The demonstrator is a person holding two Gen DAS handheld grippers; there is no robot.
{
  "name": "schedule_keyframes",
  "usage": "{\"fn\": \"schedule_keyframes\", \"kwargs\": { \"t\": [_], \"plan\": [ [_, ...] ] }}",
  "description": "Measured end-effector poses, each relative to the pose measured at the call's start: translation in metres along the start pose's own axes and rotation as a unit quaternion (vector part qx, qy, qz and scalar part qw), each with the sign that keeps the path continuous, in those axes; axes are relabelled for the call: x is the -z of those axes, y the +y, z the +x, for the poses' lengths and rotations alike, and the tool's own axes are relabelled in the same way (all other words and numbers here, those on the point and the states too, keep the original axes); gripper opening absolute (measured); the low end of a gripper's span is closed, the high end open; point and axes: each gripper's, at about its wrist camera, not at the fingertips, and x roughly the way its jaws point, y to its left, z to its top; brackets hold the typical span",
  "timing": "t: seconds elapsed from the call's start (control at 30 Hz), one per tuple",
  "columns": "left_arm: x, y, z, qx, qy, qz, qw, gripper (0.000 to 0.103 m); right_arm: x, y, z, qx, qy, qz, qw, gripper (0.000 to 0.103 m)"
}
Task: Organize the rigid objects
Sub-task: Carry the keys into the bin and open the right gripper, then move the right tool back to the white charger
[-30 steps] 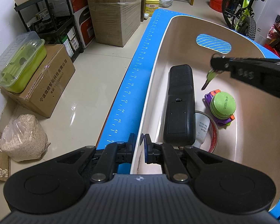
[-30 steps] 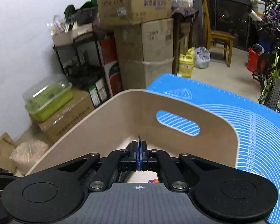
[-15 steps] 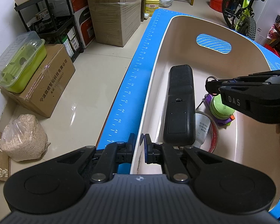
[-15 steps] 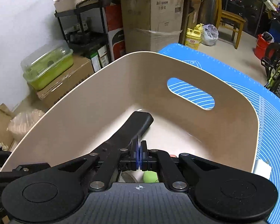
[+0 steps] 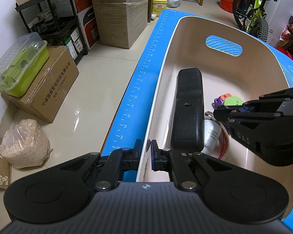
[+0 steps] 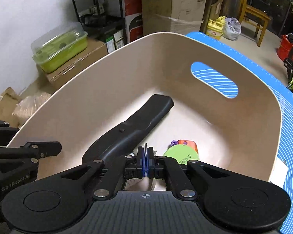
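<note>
Right claw [image 6: 146, 162] is pinching a thin flat item, too small to identify, low inside the beige bin [image 5: 263, 62]; left claw [image 5: 146, 152] is clamping the bin's near rim. Releasing here, you are risking the item landing on the tape roll [image 5: 222, 146] or green disc [image 5: 232, 101]. Black remote [image 5: 188, 111] is lying along the left wall, its long axis pointing toward the far handle slot [image 5: 223, 45].
</note>
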Motion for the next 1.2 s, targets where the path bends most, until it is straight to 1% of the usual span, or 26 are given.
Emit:
{"fn": "schedule_keyframes", "kwargs": {
  "t": [0.1, 0.2, 0.3, 0.33, 0.37, 0.4, 0.47, 0.5, 0.6, 0.7, 0.83, 0.93, 1.07, 1.2],
  "plan": [
    [0.0, 0.0, 0.0, 0.001, 0.0, 0.0, 1.0, 0.011, 0.002, 0.001, 0.005, -0.003, 0.019, -0.006, 1.0, 0.014],
    [0.0, 0.0, 0.0, 0.0, 0.0, 0.0, 1.0, 0.011, 0.004, 0.0, 0.005, -0.003, 0.02, -0.005, 1.0, 0.016],
    [0.001, 0.0, 0.001, 0.0, 0.0, 0.0, 1.0, 0.011, 0.005, -0.003, 0.004, -0.003, 0.021, 0.005, 1.0, 0.024],
    [0.0, 0.0, 0.001, 0.0, 0.0, 0.0, 1.0, 0.011, 0.005, -0.004, 0.003, -0.003, 0.019, 0.008, 1.0, 0.037],
    [0.001, 0.0, 0.001, 0.0, 0.0, 0.0, 1.0, 0.011, 0.006, -0.004, 0.001, -0.008, 0.014, 0.01, 1.0, 0.042],
    [0.0, 0.0, 0.001, 0.001, 0.0, 0.0, 1.0, 0.011, 0.008, -0.005, -0.002, -0.01, 0.007, 0.012, 1.0, 0.045],
    [0.001, 0.001, 0.001, 0.001, 0.0, 0.0, 1.0, 0.011, 0.01, -0.008, -0.013, -0.009, -0.013, 0.013, 1.0, 0.055],
    [0.0, 0.0, 0.001, 0.0, 0.0, 0.0, 1.0, 0.011, 0.012, -0.01, -0.019, -0.01, -0.025, 0.015, 1.0, 0.056],
    [0.0, 0.0, 0.001, 0.0, 0.0, 0.0, 1.0, 0.011, 0.015, -0.021, -0.041, -0.012, -0.062, 0.026, 0.998, 0.058],
    [0.0, 0.0, 0.001, 0.0, 0.0, 0.0, 1.0, 0.011, 0.017, -0.038, -0.067, -0.003, -0.102, 0.038, 0.994, 0.062],
    [0.0, 0.001, 0.001, 0.0, 0.0, 0.0, 1.0, 0.011, 0.022, -0.066, -0.099, 0.021, -0.156, 0.065, 0.985, 0.065],
    [0.0, -0.001, 0.002, -0.002, 0.0, 0.0, 1.0, 0.011, 0.027, -0.089, -0.114, 0.046, -0.181, 0.099, 0.977, 0.07],
    [0.0, -0.001, 0.002, -0.002, 0.0, 0.0, 1.0, 0.011, 0.038, -0.127, -0.113, 0.083, -0.183, 0.145, 0.969, 0.071],
    [0.0, -0.002, 0.001, -0.005, 0.0, 0.002, 1.0, 0.011, 0.054, -0.165, -0.093, 0.107, -0.169, 0.193, 0.961, 0.071]
  ]
}}
